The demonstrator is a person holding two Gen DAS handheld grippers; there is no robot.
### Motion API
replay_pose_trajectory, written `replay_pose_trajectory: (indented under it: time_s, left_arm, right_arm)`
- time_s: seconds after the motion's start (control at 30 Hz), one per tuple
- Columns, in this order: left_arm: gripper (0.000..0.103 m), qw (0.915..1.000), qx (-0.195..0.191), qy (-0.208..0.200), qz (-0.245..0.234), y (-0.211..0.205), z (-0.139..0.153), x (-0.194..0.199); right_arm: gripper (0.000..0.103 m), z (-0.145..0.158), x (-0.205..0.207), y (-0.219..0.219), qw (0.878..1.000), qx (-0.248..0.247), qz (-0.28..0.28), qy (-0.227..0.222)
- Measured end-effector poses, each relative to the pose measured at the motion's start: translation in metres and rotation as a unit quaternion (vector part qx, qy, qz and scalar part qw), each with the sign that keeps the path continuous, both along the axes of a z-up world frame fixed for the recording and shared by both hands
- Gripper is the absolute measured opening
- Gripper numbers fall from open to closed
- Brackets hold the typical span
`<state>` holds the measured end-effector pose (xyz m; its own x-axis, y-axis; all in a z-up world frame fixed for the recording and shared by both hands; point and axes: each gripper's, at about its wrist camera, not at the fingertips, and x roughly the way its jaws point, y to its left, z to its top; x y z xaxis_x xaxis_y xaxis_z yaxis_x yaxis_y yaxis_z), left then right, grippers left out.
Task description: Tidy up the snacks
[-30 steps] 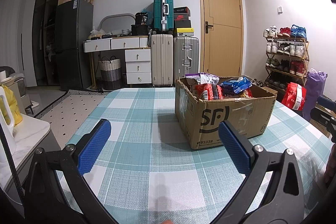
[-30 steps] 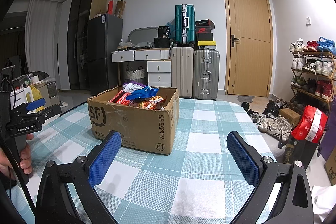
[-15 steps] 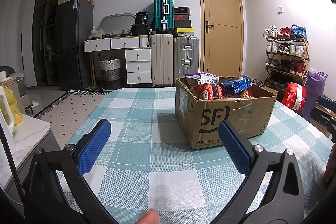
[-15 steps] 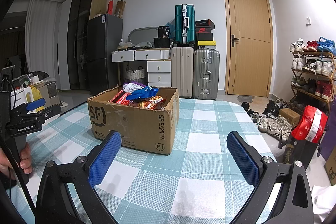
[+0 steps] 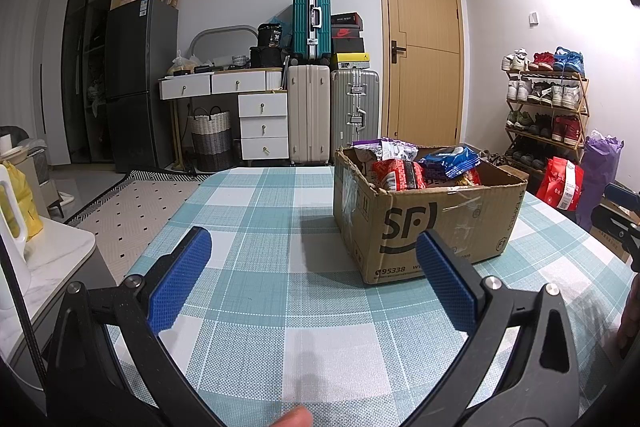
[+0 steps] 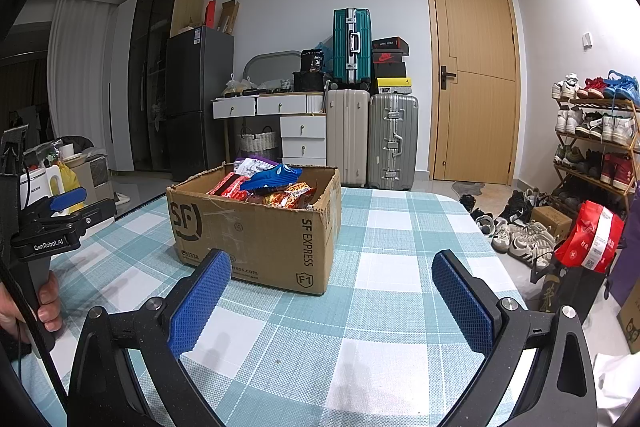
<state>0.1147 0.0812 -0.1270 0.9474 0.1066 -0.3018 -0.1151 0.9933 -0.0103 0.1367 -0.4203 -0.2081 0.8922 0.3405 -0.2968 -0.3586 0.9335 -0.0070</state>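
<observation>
Both my claws, left [image 5: 312, 259] and right [image 6: 332, 279], are spread and empty; the packets [image 6: 272, 183] in the box [image 6: 256, 231] look light, soft and crinkly, so I would pinch one at its top edge.

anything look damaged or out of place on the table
The cardboard box has a ragged, torn top rim with no flaps, and the snack packets are heaped loosely above it. Nothing has spilled onto the tablecloth.

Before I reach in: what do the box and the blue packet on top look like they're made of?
Box: brown corrugated cardboard, matte, with ragged torn rims and printed black lettering; clear tape on the front. Blue packet: seemingly thin plastic or foil film, glossy and creased, so likely slippery and crushable.
</observation>
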Motion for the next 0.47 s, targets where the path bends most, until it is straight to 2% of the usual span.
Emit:
replay_pose_trajectory:
  time_s: [0.47]
  left_arm:
    - [0.102, 0.9999, -0.001, 0.000, -0.011, -0.0015, 0.0013, -0.0007]
  right_arm:
    - [0.102, -0.0004, 0.0006, -0.0015, 1.000, 0.000, -0.004, 0.000]
